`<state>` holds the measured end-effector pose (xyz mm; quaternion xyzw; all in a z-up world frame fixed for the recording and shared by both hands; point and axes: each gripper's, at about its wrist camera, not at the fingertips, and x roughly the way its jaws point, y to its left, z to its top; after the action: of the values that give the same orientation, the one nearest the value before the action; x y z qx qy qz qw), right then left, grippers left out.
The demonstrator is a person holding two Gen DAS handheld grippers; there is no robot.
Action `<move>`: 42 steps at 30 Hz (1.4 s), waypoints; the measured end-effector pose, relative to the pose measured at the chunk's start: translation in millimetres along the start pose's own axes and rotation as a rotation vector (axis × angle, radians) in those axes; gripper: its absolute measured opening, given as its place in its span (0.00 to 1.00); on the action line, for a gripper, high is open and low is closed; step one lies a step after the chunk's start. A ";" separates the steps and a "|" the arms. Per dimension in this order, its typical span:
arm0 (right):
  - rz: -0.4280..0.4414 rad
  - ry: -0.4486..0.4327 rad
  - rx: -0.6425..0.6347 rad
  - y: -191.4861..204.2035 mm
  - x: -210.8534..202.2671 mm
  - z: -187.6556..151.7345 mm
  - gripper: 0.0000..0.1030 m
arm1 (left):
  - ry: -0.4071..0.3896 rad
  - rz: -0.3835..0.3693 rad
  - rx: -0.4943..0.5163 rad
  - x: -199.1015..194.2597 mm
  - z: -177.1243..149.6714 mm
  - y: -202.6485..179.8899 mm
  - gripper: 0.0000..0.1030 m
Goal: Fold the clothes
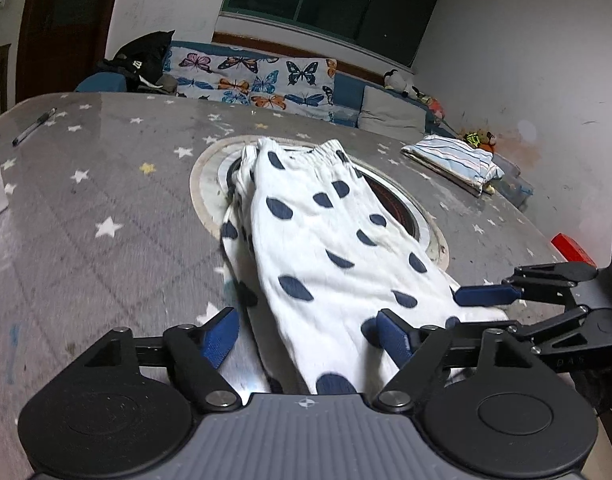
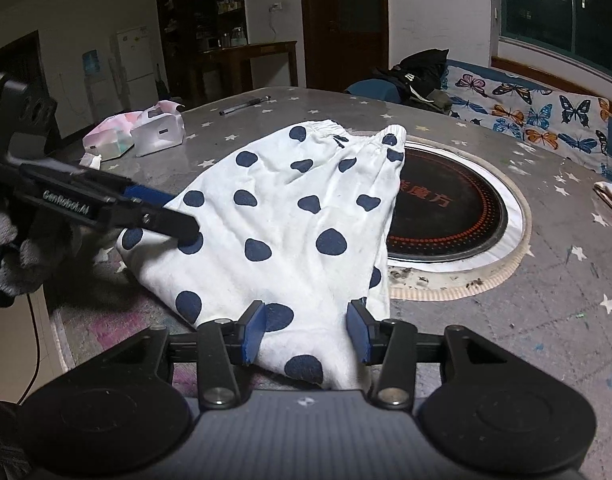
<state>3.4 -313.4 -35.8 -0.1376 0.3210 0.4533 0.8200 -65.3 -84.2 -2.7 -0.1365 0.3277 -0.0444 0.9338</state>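
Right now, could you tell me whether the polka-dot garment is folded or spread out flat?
Folded, partly: the polka-dot garment lies doubled lengthwise on the table, one layer showing beneath the other along its left edge in the left wrist view.

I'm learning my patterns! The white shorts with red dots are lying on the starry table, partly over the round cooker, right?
Nearly. The dots on the shorts are dark blue, not red, as the right wrist view shows. The rest is right: they lie on the starry table, partly over the round cooker.

My left gripper (image 2: 174, 216) bears "GenRobot.AI" in white along its side. The hob (image 2: 445, 216) shows red characters, "魔方" among them.
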 end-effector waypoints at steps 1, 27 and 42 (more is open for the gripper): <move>0.001 -0.001 0.000 0.7 0.0 0.0 0.48 | 0.000 0.002 -0.005 -0.4 -1.1 0.0 0.78; -0.035 -0.021 0.001 4.2 0.0 -1.0 0.88 | -0.001 0.016 0.101 -20.3 -26.8 -19.8 0.32; -0.145 -0.114 0.091 -16.0 -22.8 5.7 1.00 | 0.053 -0.114 0.208 -13.8 -29.5 -56.1 0.18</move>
<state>10.2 -334.3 -17.7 -0.0969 0.2832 0.3846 0.8732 -94.2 -142.2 -0.5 -0.0561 0.3377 -0.1346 0.9299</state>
